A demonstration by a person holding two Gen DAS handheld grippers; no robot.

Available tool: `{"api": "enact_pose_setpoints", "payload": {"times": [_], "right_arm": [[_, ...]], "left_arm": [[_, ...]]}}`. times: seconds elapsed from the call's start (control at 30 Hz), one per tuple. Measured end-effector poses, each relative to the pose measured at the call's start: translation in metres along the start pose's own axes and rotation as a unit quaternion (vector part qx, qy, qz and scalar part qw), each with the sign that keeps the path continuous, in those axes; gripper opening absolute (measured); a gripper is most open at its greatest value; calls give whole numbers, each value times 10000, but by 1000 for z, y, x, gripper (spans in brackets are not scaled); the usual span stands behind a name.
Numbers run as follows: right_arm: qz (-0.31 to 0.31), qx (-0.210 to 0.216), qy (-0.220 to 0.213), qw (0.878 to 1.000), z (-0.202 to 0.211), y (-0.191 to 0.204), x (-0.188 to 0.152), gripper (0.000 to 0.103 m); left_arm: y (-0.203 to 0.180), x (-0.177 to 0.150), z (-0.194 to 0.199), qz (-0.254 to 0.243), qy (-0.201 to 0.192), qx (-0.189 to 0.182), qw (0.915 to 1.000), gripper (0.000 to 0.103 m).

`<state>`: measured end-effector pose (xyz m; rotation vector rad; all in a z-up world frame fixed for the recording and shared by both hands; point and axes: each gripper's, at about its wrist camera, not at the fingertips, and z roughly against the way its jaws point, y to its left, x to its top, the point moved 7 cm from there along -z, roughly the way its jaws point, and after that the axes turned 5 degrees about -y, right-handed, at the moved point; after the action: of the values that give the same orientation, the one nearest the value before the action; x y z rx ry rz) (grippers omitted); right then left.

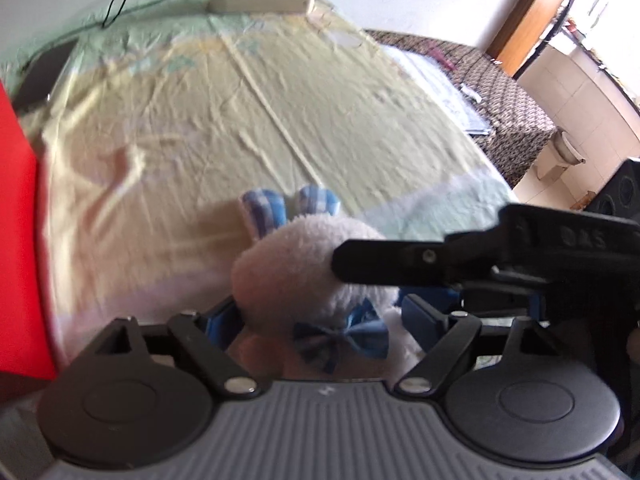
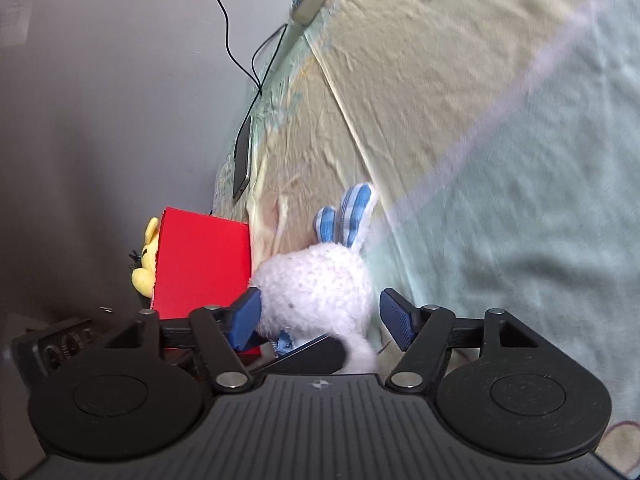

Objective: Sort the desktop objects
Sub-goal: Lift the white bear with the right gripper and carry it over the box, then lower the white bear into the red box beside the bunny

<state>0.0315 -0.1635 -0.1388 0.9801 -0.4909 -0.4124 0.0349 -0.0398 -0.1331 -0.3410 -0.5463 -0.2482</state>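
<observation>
Nearest in the left wrist view, the left gripper point(image 1: 320, 316) has its blue pads against the sides of the white plush rabbit with blue checked ears and a blue bow point(image 1: 296, 264); its left pad is half hidden behind the fur, so the grip reads as closed on the toy, though the blur keeps the contact from being sharp. The black finger of the other tool point(image 1: 400, 262) crosses in front of the rabbit's right side and hides part of it. The toy's lower body is cut off by the gripper's own housing.

In the right wrist view, the right gripper point(image 2: 324, 316) stands open: its left pad point(image 2: 246, 318) sits just at the rabbit's point(image 2: 316, 280) fur, its right pad is clear of it with a gap between. A black finger below hides the toy's underside.

The rabbit sits near the front of the wrinkled pale yellow and mint cloth-covered table point(image 1: 248, 120), close beside a red rectangular box point(image 2: 200, 264). Only the right view shows the box's whole face and a yellow plush toy point(image 2: 146, 256) half hidden behind it; the left view cuts the box point(image 1: 18, 240) at the frame edge.

Beyond, the cloth lies open to the far edge, where a white flat stand base point(image 1: 260, 3) and a dark flat phone-like device with a cable point(image 2: 243, 160) rest by the wall.
</observation>
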Motion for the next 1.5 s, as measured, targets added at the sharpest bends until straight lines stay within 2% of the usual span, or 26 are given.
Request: {"api": "enact_pose_setpoints", "payload": {"times": [0.1,0.17,0.43,0.67,0.8,1.03,1.33,1.5], "right_arm": [[92,80,195,9997,-9,4,-9,70],[173,163,290,9993,-12,9,-14,65],[359,71,517,9980,-6,22,-22,62],[621,101,708,9955,2,42,-32,62],[904,148,590,9940,8,65,-34,62],[1460,308,87,9888,17,121,-33,62],[1983,708,-296,9771,-15,208,-57,62],[2192,953,-341,9704,-42,246,-73,62]], "left_arm": [[4,-3,-2,88,48,21,9999,79],[6,-4,-1,104,58,21,9999,79],[1,-10,15,123,47,-100,9999,78],[-1,-10,43,3,-195,-73,9998,78],[2,3,66,-9,-485,-142,9987,78],[18,31,117,-258,-1117,-174,9932,78],[83,44,197,-190,-1800,-95,9834,78],[121,40,228,-142,-2072,18,9782,81]]}}
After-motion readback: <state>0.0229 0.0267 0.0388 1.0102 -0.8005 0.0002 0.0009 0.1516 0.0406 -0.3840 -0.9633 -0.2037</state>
